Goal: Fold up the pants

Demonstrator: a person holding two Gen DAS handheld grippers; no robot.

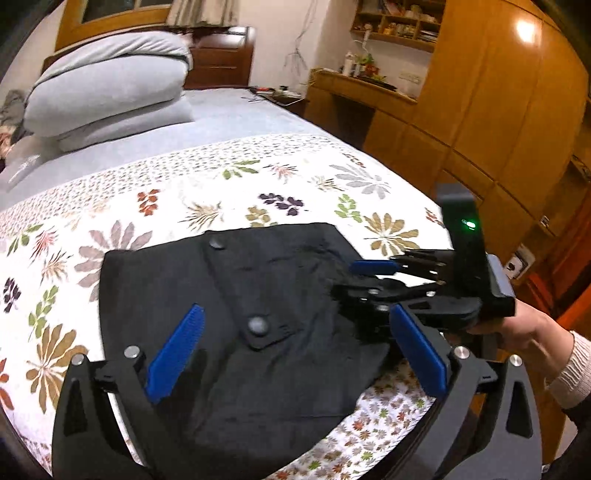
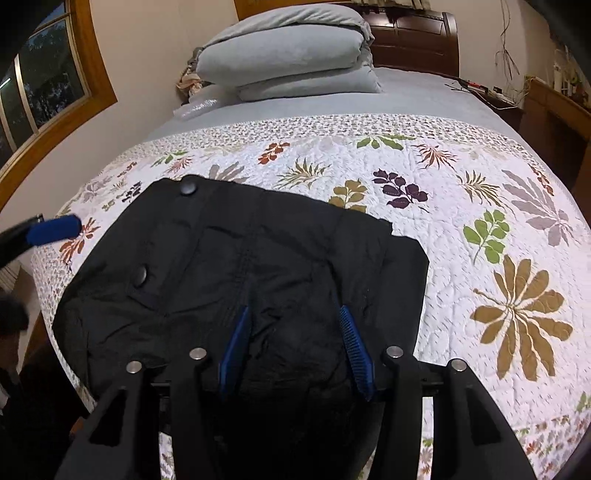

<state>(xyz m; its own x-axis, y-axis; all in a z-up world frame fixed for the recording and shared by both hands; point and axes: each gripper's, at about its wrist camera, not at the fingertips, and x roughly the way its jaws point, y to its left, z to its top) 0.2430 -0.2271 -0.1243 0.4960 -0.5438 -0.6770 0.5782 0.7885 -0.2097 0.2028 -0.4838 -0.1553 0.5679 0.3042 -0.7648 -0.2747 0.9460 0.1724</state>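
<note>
While the pants lie as a compact black bundle on the bed's floral quilt, treat folding as nearly done.
Your left tool hovers over the bundle, fingers spread wide, holding nothing. Your right tool is likewise parted above the cloth, empty. Judged remaining: smooth wrinkles, square the edges.

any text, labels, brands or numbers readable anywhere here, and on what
None can be read in either view.
Pants: two plain round snaps, no print or tag showing.
Quilt: leaf and flower pattern only.
Shelf items: books and boxes, too small and blurred to read.
Bottles on the desk: labels too small to read.
Right gripper: a green light, no lettering visible.
Left gripper: no markings visible.
</note>
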